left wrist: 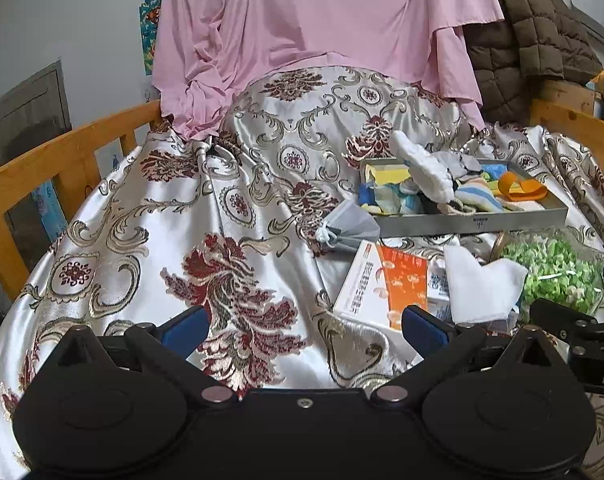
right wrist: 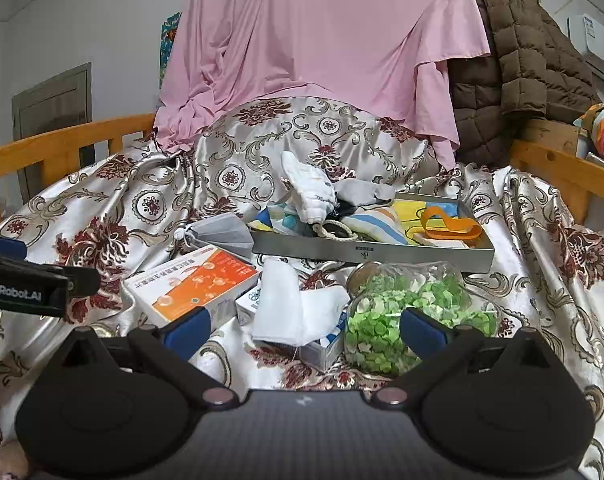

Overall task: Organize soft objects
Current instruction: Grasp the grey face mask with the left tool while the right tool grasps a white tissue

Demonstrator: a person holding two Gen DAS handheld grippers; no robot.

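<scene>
White folded cloth (right wrist: 298,308) lies on small boxes just before the grey tray (right wrist: 373,250) heaped with soft things; right gripper (right wrist: 302,330) gapes wide near it; left gripper (left wrist: 305,324) gapes wide, empty.

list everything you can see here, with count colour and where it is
shallow metal tray: 1, grey, right of centre on the bedspread
soft items in tray: several, white knitted piece, striped cloth, orange band
pleated face mask: 1, grey, left of the tray
cardboard box: 1, orange and white, near the mask
folded cloth: 1, white, lying on a small blue and white box
clear bag of green pieces: 1, in front of the tray
satin bedspread: 1, silver with red floral pattern
draped sheet: 1, pink, behind
quilted jacket: 1, brown, right rear
wooden rails: orange, both sides
left gripper: open, empty
right gripper: open, empty
</scene>
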